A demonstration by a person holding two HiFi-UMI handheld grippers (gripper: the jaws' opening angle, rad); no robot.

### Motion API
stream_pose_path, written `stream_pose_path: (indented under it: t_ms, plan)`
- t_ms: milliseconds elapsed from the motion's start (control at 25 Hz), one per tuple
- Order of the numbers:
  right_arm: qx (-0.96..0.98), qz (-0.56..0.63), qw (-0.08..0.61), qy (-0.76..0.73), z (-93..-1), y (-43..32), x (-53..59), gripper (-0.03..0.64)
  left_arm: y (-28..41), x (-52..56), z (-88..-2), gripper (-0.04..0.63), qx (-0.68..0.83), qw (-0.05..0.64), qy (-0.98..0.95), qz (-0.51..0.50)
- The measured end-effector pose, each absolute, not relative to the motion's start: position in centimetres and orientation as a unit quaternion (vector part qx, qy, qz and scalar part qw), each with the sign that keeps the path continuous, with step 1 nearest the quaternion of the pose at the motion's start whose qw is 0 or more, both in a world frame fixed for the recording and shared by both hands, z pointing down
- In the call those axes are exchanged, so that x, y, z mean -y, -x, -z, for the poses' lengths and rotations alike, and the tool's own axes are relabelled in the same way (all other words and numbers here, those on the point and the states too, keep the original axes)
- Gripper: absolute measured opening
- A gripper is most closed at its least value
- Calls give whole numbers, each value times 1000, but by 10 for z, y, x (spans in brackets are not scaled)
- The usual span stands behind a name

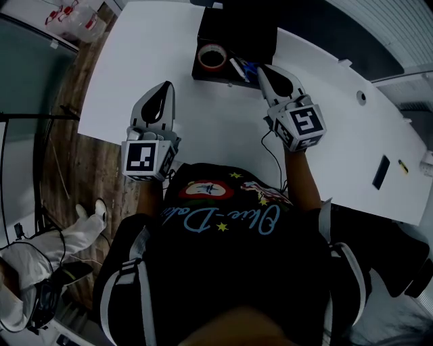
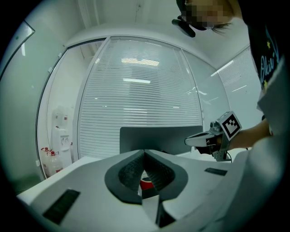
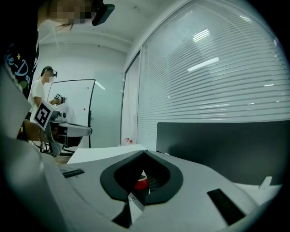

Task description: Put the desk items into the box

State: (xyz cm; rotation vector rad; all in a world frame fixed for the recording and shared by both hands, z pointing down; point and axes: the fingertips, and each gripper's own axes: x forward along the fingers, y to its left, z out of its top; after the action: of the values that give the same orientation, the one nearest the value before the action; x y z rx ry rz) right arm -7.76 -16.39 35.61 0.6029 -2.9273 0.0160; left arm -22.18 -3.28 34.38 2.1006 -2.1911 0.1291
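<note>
An open black box (image 1: 226, 76) stands at the far middle of the white desk (image 1: 149, 61). A red tape roll (image 1: 212, 57) and blue pens (image 1: 241, 68) lie in it. My left gripper (image 1: 166, 86) hovers over the desk, short of the box and to its left, jaws shut with nothing seen in them. My right gripper (image 1: 262, 69) is at the box's near right corner, beside the pens, tips together and nothing visible between them. In the left gripper view the tape roll (image 2: 146, 183) shows red behind the shut left gripper (image 2: 144, 152). The right gripper view shows the same red tape roll (image 3: 141, 183) behind the right gripper (image 3: 144, 152).
A flat black item (image 1: 381, 171) lies on the desk at the right, and a cable (image 1: 274, 159) runs off the near edge. Wooden floor and water bottles (image 1: 74, 17) are to the left. Another person (image 3: 43, 90) stands in the background.
</note>
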Motion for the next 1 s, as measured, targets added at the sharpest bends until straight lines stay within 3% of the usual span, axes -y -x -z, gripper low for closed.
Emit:
stream_pose_path:
  t_ms: [1000]
  plan:
    - [983, 12, 44, -176, -323, 87, 149, 26, 221, 31, -342, -3, 720, 50, -691, -41]
